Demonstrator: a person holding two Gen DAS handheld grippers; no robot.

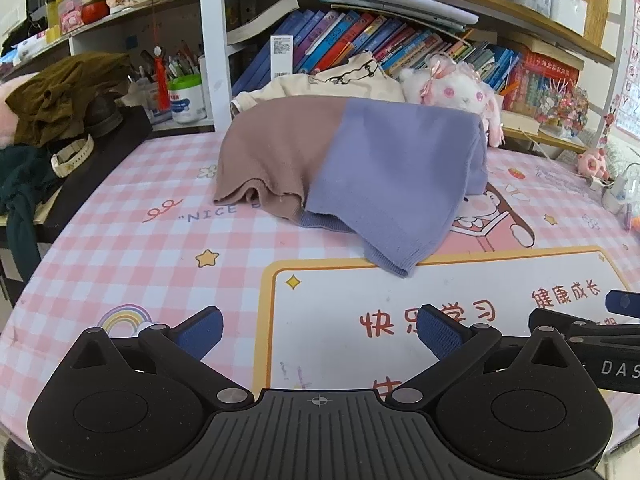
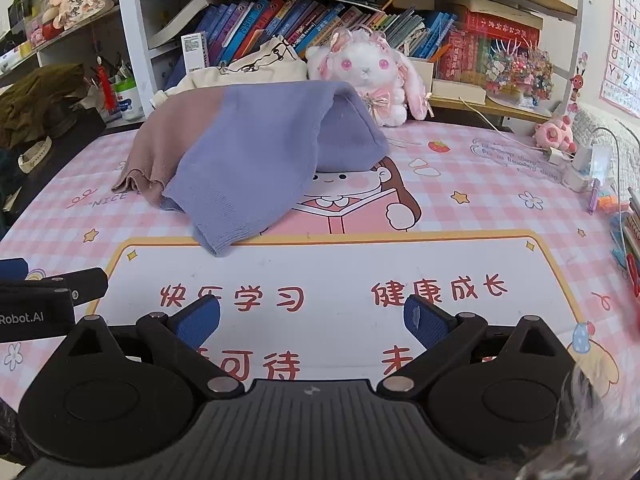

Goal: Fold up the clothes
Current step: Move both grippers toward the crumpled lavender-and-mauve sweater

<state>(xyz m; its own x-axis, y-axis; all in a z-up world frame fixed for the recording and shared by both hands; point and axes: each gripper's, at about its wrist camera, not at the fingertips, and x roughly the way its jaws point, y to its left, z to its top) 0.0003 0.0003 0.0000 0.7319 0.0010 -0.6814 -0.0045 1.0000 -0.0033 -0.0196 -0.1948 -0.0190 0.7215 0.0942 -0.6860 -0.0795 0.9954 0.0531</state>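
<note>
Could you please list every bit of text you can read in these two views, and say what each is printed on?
"NICE": pink checked desk mat.
"快乐学习", "健康成长": mat's white panel.
"DAS", cut off: right tongs, seen from the left.
"Robot.AI": left tongs, seen from the right.
Alphabet letters: wall chart.
Book spines: too small.

Bright, even indoor light, soft shadows, sharp focus, strong fisheye bending at edges.

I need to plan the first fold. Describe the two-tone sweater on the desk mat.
The sweater is a soft knit, dusty pink-brown on one half, lavender on the other, with ribbed hems. It lies in a loose, draped heap on the pink checked desk mat, not flat; one lavender corner trails toward the cameras onto the mat's white panel. A cream garment sits behind it. Neither gripper touches it.
</note>
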